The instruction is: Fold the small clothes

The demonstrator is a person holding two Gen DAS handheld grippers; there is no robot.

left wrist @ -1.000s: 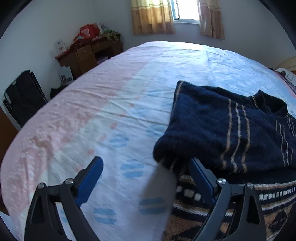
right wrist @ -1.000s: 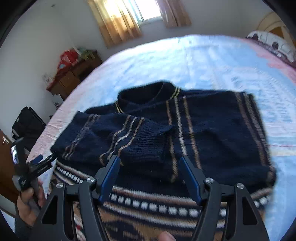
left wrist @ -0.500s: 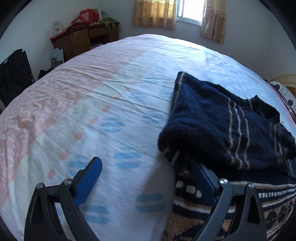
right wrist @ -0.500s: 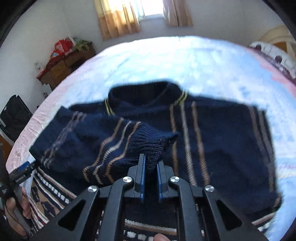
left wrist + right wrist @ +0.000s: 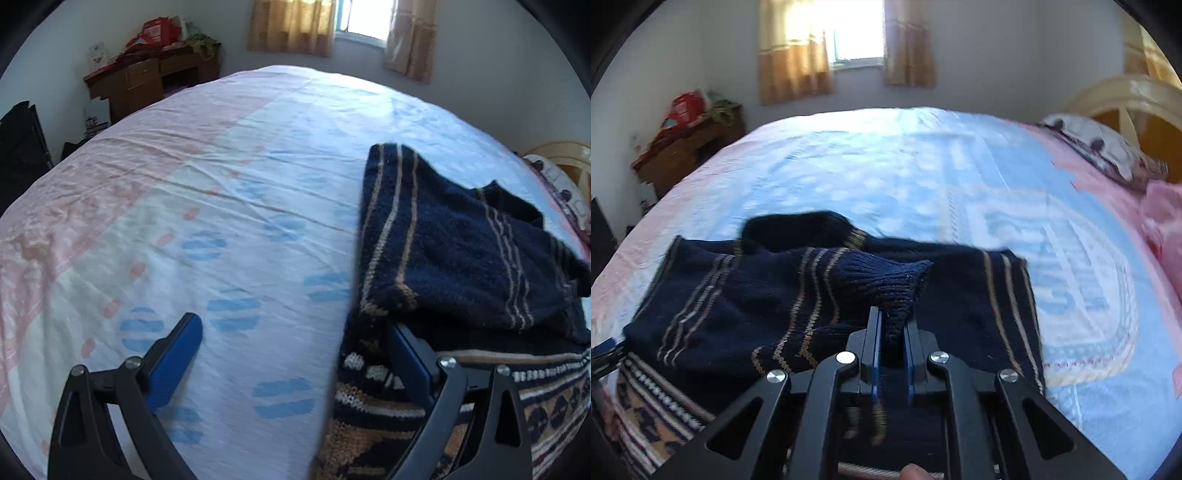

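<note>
Sweater [image 5: 960, 295]: navy knit with tan stripes, lying on bed sheet [image 5: 240, 221].
Sleeve cuff [image 5: 901, 280]: folded across sweater body.
Right gripper [image 5: 892, 325]: jaws clamped on sleeve cuff.
Left gripper [image 5: 295, 343]: jaws wide apart at sweater's patterned hem, one finger over bare sheet.

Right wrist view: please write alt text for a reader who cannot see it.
The right tool is shut on the ribbed sleeve cuff of a navy striped sweater lying on a bed. Behind are a curtained window and a cluttered wooden desk.
</note>
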